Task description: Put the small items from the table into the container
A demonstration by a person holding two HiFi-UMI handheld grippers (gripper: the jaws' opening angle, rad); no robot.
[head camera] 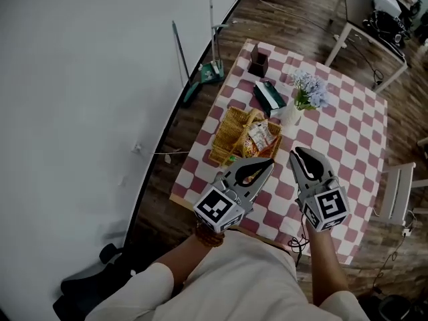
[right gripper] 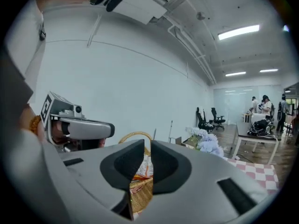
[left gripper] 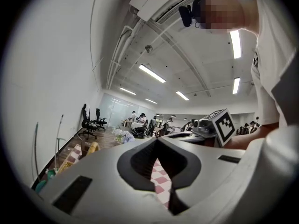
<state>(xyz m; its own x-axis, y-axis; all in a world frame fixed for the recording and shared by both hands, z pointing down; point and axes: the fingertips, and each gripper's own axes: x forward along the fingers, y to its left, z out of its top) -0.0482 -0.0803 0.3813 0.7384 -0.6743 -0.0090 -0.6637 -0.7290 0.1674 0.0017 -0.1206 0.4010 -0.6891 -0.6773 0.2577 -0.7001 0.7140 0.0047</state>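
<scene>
A wicker basket (head camera: 231, 129) stands at the left side of the checkered table (head camera: 348, 132), with snack packets (head camera: 259, 138) lying in it. My left gripper (head camera: 269, 162) hovers over the table's near part beside the basket, its tips together and nothing between them (left gripper: 157, 140). My right gripper (head camera: 297, 152) hangs level to its right, a narrow slit between its jaws and nothing in them (right gripper: 147, 143). The right gripper view shows the basket (right gripper: 140, 195) through that slit, its handle (right gripper: 135, 135) above the jaws.
A green tissue box (head camera: 269, 95), a dark box (head camera: 259, 63) and a vase of pale flowers (head camera: 309, 89) stand at the far end of the table. A mop (head camera: 214, 65) leans on the wall at the left. A white chair (head camera: 400, 189) is at the right.
</scene>
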